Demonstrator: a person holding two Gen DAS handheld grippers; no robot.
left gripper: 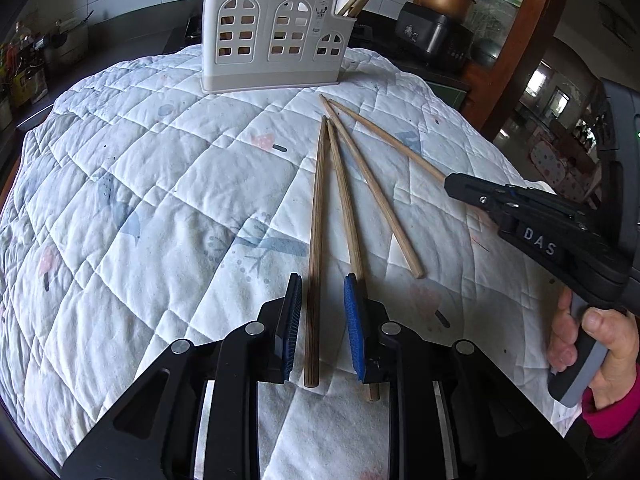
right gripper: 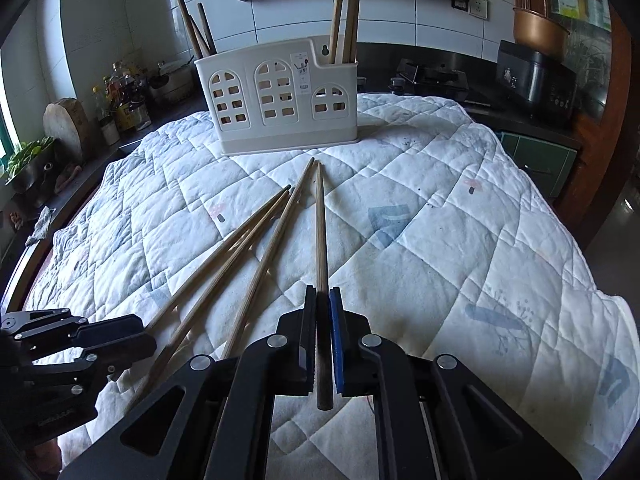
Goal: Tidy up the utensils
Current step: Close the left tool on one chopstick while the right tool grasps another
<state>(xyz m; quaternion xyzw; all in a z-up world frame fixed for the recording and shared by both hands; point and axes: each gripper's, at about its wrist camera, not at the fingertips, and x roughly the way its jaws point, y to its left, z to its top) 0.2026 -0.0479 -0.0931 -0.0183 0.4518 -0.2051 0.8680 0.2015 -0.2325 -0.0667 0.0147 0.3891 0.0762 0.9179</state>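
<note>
Several wooden chopsticks lie fanned on a quilted white cloth [left gripper: 160, 200], thin ends toward a cream utensil holder [left gripper: 276, 40] [right gripper: 280, 96] in which more chopsticks stand. My left gripper [left gripper: 323, 280] is open, its blue pads on either side of the darkest chopstick [left gripper: 316, 240] without touching it. A second chopstick [left gripper: 346, 208] runs under its right finger. My right gripper [right gripper: 323, 290] [left gripper: 450, 184] is shut on the thick end of the rightmost chopstick [right gripper: 320, 232] [left gripper: 392, 140]. The left gripper [right gripper: 112, 336] shows low at the left of the right wrist view, over the other chopsticks.
A hand with a pink sleeve [left gripper: 600, 360] holds the right gripper's handle. Dark counters surround the table, with bottles [right gripper: 120, 96] and a chopping block [right gripper: 66, 120] to the left and a black cooker [right gripper: 536, 80] at the back right.
</note>
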